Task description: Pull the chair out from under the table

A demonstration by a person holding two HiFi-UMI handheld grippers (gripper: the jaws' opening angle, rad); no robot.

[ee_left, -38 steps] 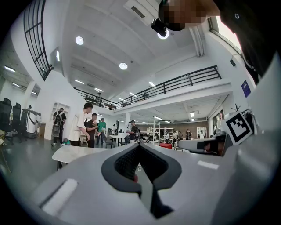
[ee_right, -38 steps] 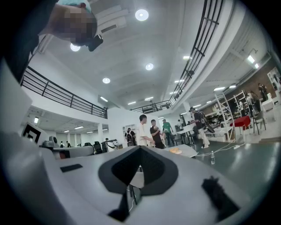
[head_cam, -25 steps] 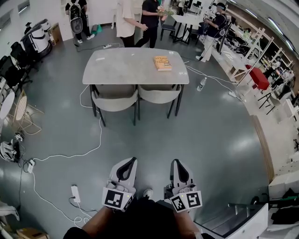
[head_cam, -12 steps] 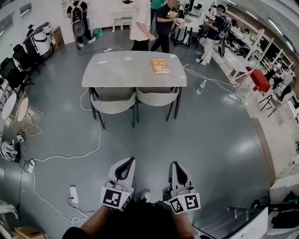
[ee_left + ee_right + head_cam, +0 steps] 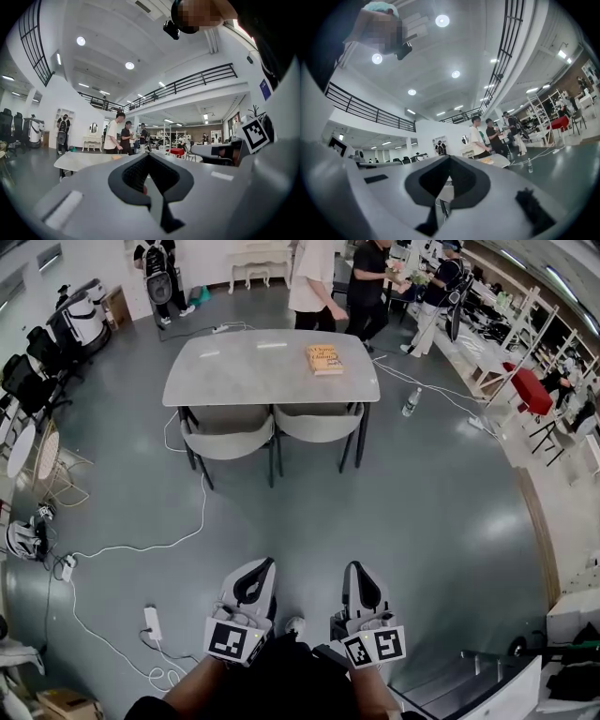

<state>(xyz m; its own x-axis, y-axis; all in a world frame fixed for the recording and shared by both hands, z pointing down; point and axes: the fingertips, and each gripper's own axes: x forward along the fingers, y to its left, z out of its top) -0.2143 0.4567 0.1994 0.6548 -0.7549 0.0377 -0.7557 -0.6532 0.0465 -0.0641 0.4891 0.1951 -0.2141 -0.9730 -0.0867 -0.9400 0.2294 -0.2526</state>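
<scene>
Since the left gripper (image 5: pixel 255 570) and the right gripper (image 5: pixel 357 576) are both closed on nothing and hang well short of the table (image 5: pixel 234 371), the step in hand looks to be the approach. On the way in, it would be wise to skirt the cable (image 5: pixel 178 542) off the table's near left corner and open the jaws early. The left chair (image 5: pixel 228 442) and right chair (image 5: pixel 321 426) sit tucked under the table's near edge, backs outward, so a grip on one backrest's top rim at mid-width should slide it straight out.

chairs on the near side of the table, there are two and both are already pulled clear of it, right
Two chairs, yes, but neither is pulled clear: the head view shows the left chair and the right chair tucked under the table at its near edge.
</scene>
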